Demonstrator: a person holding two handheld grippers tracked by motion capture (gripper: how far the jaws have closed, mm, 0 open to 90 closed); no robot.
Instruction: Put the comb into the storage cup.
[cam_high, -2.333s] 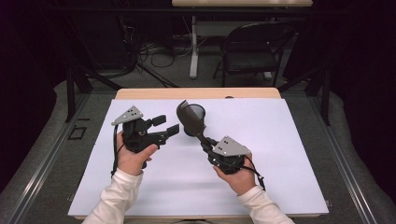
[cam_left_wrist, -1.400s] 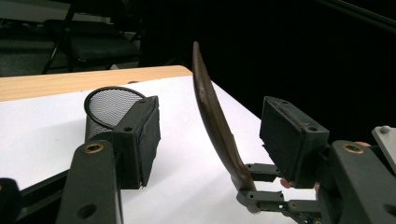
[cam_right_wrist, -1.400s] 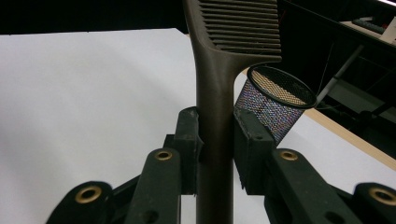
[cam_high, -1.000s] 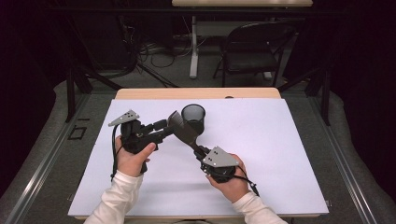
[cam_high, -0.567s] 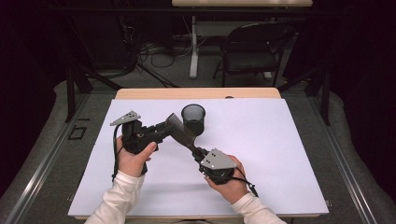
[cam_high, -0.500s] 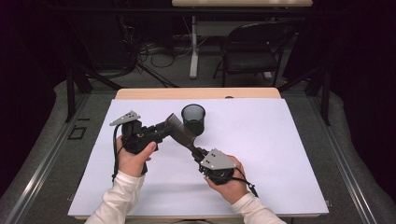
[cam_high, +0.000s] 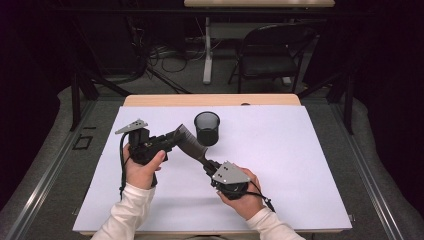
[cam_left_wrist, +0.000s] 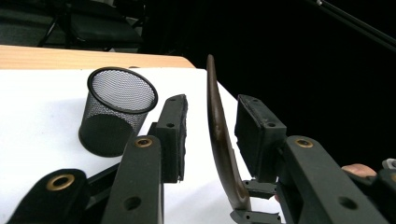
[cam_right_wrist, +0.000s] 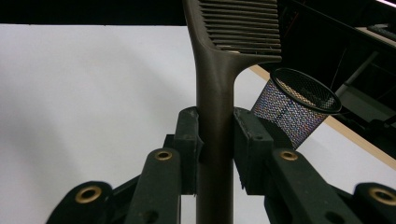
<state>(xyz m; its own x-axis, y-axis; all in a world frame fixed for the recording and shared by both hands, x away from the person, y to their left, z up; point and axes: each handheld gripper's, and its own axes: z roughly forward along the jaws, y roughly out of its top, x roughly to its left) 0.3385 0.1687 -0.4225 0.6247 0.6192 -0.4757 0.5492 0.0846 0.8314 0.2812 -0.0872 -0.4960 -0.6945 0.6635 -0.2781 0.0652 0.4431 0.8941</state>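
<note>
while right gripper (cam_right_wrist: 212, 140) clamps comb (cam_right_wrist: 219, 93), left gripper (cam_left_wrist: 212, 135) open

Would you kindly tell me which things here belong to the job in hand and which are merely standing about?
In the job:
- brown comb
- right hand-held gripper, clamping its handle
- left hand-held gripper, open around the comb
- mesh cup

Standing about:
- chair
- floor cables
</note>
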